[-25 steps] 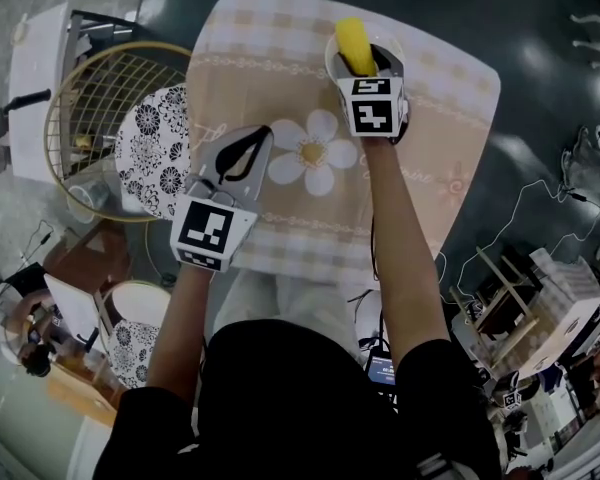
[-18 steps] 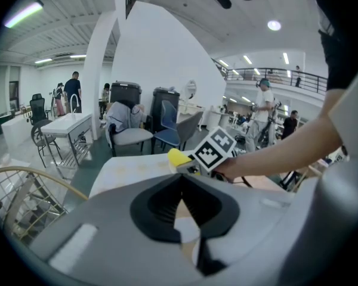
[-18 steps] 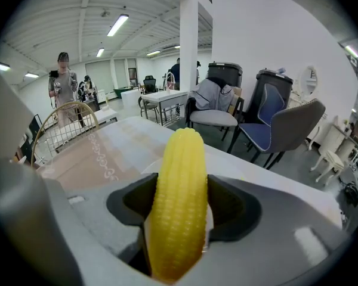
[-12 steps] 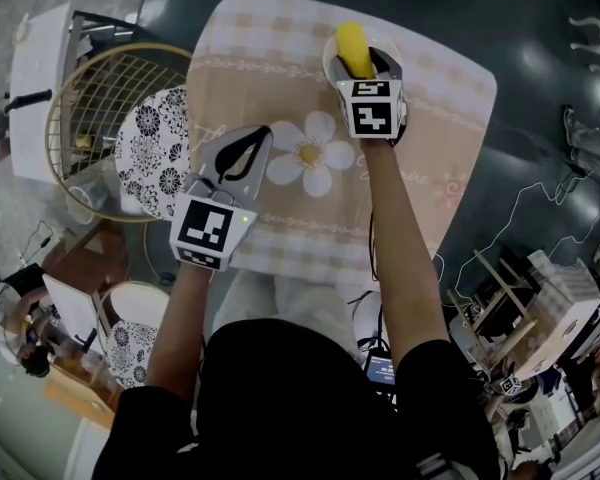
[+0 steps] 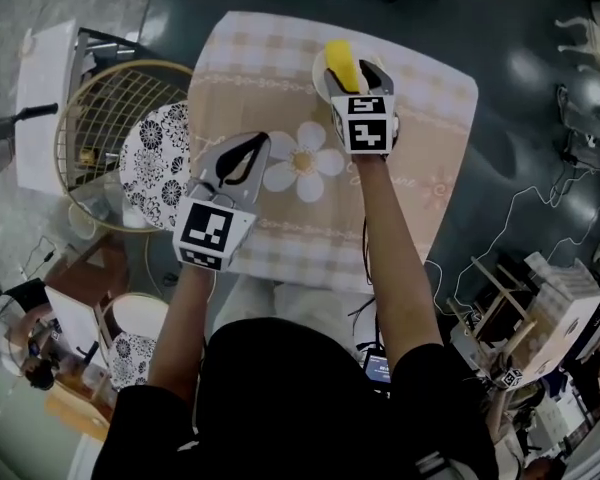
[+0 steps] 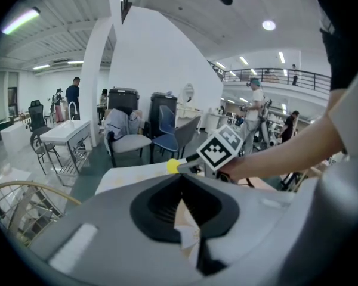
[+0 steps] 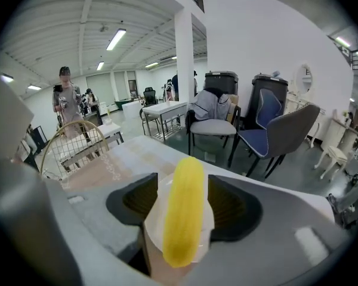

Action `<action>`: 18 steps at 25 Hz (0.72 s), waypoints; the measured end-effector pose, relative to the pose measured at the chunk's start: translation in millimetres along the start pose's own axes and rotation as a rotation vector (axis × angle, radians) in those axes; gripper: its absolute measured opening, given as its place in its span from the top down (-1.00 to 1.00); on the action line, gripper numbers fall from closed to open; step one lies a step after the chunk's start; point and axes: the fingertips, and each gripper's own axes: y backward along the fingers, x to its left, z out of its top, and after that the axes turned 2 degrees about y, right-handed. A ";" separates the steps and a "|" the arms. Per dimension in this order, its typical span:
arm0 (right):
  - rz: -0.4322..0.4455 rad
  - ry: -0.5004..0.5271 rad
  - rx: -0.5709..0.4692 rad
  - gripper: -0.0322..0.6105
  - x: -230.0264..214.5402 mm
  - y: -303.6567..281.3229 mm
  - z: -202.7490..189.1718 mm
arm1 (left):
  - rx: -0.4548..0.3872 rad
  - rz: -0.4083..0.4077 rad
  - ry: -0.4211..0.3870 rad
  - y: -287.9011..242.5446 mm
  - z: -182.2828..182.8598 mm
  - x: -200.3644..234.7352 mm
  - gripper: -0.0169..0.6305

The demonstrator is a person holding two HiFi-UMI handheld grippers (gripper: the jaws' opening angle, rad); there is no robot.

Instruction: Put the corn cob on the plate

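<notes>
The yellow corn cob (image 5: 340,64) lies lengthwise on a small white plate (image 5: 320,70) at the far side of the table. My right gripper (image 5: 355,73) is open around it. In the right gripper view the corn cob (image 7: 182,219) sits between the two dark pads with the white plate (image 7: 153,226) showing on both sides of it. My left gripper (image 5: 258,140) is shut and empty above the near left part of the table. In its own view the left gripper (image 6: 180,177) has its tips together, and the corn cob's end (image 6: 173,166) shows beyond them.
The table (image 5: 420,138) wears a beige checked cloth with a white daisy (image 5: 302,158). To its left stand a gold wire chair (image 5: 90,108) and a round black-and-white floral seat (image 5: 155,158). The floor to the right holds cables and furniture.
The head view has shifted slightly, so the table sits lower and more to the left. Both grippers and the corn cob keep their places relative to the table.
</notes>
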 end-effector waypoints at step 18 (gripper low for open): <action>-0.013 0.002 -0.290 0.70 10.7 123.0 83.8 | -0.126 0.059 -0.086 34.9 65.7 -14.3 0.94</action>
